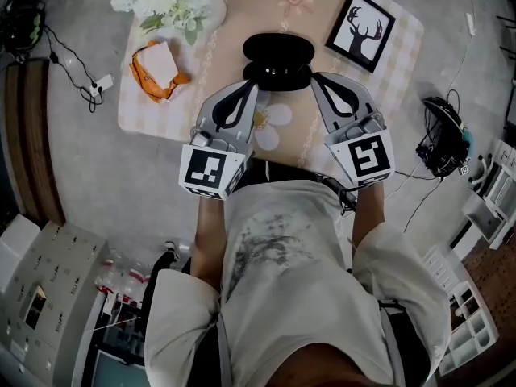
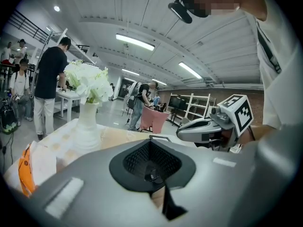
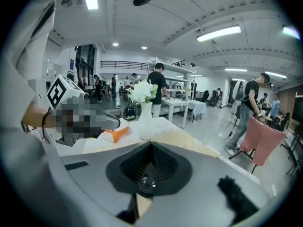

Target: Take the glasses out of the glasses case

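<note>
At the far middle of the table (image 1: 234, 24), the black glasses case (image 1: 278, 48) lies open, and the glasses (image 1: 278, 72) seem to sit in its near half. The pinches look slight, so an uneven lift could twist the frame or let one end slip. A snagged temple could also drag the light case along. The left claw (image 2: 152, 171) is nearly closed on a thin dark piece, probably the glasses' left end. The right claw (image 3: 147, 181) is equally narrow and nips a small rounded clear bit, seemingly the right end
</note>
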Demonstrator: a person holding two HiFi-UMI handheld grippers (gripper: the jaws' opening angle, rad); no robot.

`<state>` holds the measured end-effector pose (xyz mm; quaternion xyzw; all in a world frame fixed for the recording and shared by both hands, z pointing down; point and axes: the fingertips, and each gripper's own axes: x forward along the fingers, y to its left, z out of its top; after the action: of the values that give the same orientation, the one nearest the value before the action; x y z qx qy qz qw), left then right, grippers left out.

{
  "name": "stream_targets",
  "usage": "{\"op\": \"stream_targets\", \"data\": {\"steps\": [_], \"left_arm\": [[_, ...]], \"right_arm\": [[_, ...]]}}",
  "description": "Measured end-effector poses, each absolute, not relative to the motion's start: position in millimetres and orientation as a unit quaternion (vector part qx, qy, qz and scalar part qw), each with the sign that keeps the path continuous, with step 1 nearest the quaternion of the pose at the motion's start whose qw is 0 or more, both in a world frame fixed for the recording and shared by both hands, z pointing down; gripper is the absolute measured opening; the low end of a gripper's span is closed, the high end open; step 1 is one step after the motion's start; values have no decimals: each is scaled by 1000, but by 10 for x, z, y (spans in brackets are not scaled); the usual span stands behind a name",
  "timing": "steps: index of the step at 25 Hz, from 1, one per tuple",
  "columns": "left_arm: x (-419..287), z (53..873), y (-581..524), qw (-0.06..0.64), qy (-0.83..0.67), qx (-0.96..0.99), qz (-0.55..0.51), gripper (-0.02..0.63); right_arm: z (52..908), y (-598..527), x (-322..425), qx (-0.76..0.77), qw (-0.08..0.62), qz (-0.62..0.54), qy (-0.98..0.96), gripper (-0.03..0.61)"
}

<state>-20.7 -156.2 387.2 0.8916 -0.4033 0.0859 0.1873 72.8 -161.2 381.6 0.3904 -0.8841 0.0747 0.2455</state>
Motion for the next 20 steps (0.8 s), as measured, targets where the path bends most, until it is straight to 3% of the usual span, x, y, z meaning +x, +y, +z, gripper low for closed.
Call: {"op": "stream_targets", "data": {"steps": [20], "left_arm": [[-178, 4467, -1540, 224, -403, 880, 114, 8]], "right_arm": [[4452, -1629, 609, 359, 295, 91, -881, 18]]}}
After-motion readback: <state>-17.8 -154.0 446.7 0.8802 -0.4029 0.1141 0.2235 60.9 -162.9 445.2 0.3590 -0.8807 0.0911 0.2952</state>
